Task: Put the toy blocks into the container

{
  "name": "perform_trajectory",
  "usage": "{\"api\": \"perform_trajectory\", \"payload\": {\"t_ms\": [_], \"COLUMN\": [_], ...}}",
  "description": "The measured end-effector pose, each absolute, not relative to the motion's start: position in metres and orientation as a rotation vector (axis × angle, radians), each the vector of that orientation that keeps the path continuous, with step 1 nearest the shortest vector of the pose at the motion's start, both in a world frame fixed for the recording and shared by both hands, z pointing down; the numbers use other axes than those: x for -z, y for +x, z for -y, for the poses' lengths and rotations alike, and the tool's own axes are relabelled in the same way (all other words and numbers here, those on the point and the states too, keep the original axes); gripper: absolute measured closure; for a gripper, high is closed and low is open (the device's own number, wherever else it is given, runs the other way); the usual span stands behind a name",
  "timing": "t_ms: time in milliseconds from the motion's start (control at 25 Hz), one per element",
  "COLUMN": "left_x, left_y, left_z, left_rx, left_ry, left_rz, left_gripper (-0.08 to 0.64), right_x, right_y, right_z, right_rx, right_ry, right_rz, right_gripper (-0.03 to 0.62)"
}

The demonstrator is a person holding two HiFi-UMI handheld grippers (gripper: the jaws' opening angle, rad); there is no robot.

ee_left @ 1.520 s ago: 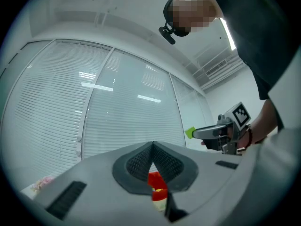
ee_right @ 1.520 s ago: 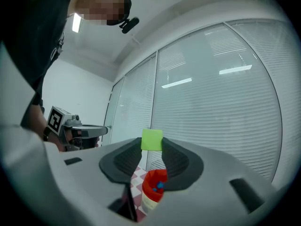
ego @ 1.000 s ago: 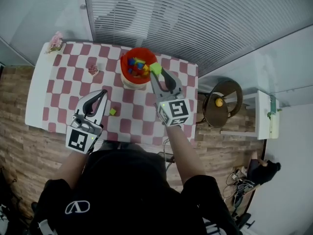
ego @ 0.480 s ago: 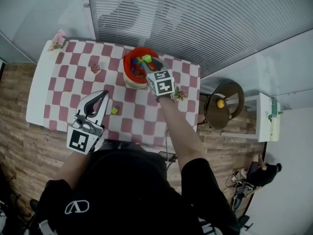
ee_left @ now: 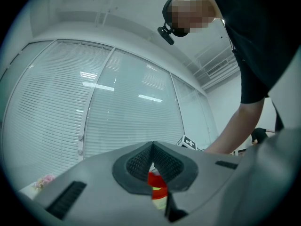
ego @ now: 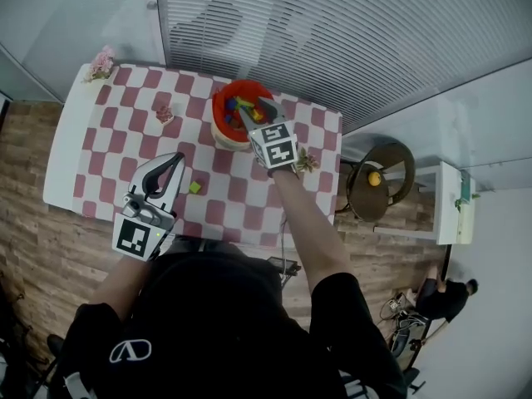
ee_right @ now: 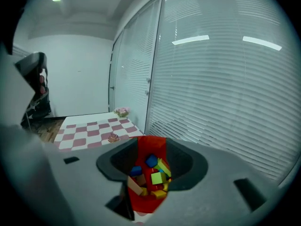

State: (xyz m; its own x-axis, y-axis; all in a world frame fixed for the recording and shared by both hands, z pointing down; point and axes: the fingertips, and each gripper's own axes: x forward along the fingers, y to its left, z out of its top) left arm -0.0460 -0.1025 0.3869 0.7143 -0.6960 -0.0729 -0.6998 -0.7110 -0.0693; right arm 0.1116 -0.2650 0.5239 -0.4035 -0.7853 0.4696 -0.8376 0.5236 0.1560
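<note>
- Over the red container, right claw has just been opening, nothing between its jaws now (green block lies inside with the others).
- Lift straight up to clear the rim.
- Meanwhile left claw closed, empty, near the loose block; plenty of bare desk around it.

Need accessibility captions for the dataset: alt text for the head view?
From above, the right gripper reaches over a red container of coloured toy blocks on a red-and-white checked table, its jaws just opening with nothing between them. The left gripper sits shut beside a loose green block.
</note>
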Motion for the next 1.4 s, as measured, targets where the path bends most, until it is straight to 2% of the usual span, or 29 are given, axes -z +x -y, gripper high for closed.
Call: {"api": "perform_trajectory", "payload": {"t_ms": [520,920,1120,1400], "left_x": [-0.390,-0.390,-0.391,-0.396], "left_y": [-0.061,-0.064,-0.063,-0.073], "left_z": [0.113,0.113,0.111,0.107], "left_rx": [-0.054,-0.060,-0.061,-0.053], "left_ry": [-2.808,-2.804,-2.807,-2.801], "left_rz": [-1.195,-1.203,-1.198,-1.227], "left_gripper": [0.554,0.555,0.555,0.554], "right_x": [-0.440,-0.420,-0.432,-0.496], "right_y": [0.044,0.050,0.047,0.019], "right_z": [0.155,0.099,0.091,0.089], "right_rx": [0.045,-0.037,-0.015,-0.052], "right_ry": [1.212,1.339,1.278,1.074], "right_rz": [2.581,2.656,2.612,2.545], "right_gripper": [0.419,0.430,0.433,0.430]}}
